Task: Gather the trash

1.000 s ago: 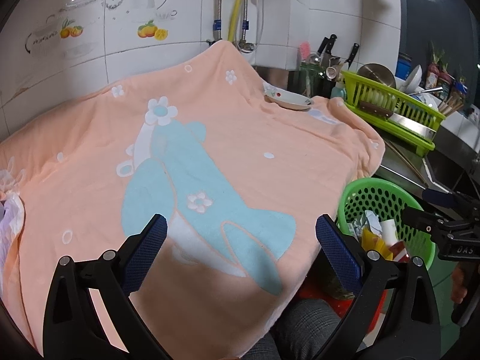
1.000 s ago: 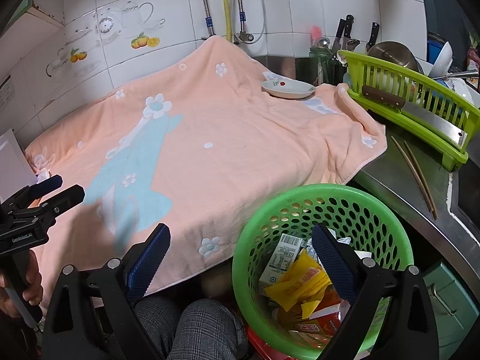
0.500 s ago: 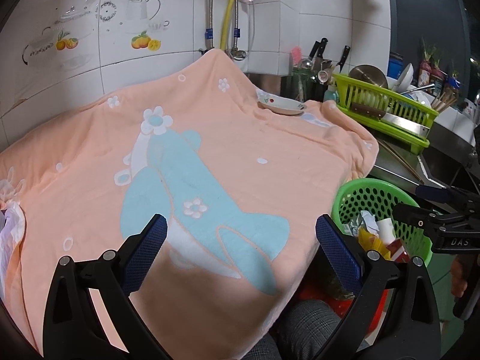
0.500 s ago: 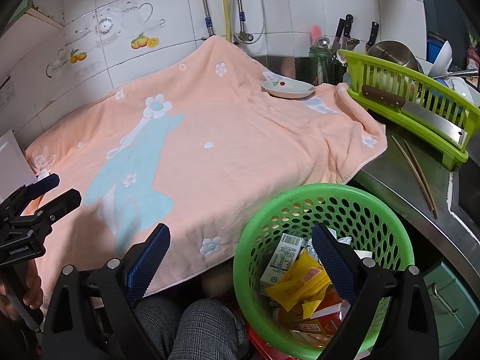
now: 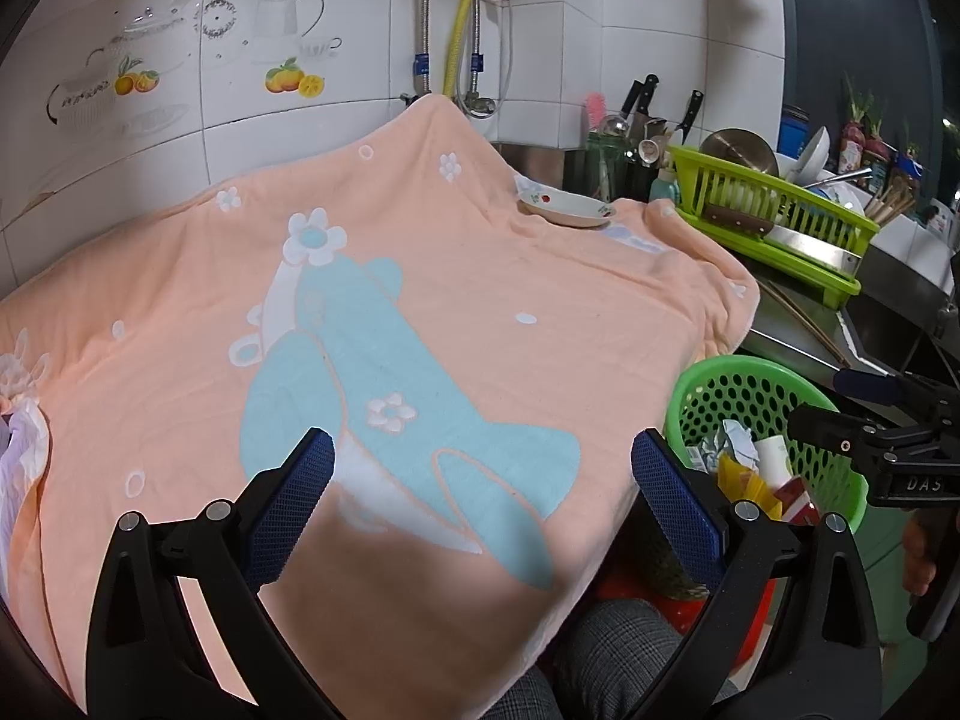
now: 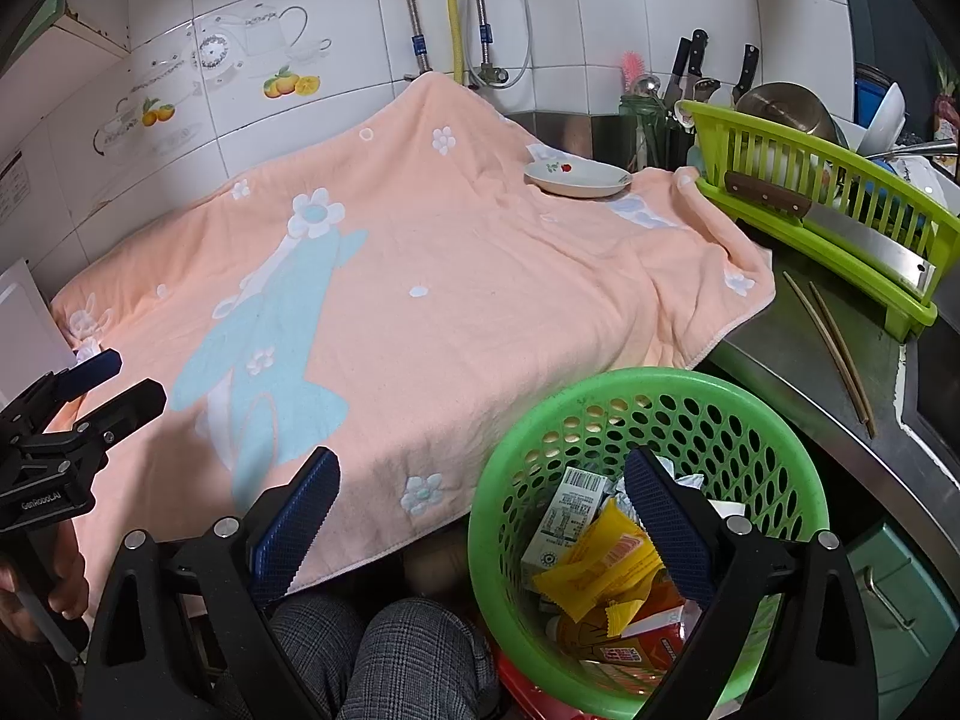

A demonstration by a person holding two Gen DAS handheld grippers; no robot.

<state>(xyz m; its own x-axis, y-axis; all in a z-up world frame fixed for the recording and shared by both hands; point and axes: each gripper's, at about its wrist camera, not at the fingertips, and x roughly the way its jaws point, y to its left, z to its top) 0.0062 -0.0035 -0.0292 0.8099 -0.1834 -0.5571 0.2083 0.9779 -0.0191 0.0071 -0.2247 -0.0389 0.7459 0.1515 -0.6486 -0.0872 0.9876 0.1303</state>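
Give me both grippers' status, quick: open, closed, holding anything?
Left gripper: open, empty, over the towel.
Right gripper: open, empty, one finger over the basket of trash.

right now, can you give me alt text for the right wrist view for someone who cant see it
An open right hand-held gripper hovers above a green perforated basket holding a yellow wrapper and small cartons. Left of the basket lies a peach floral towel with a small white dish on it.
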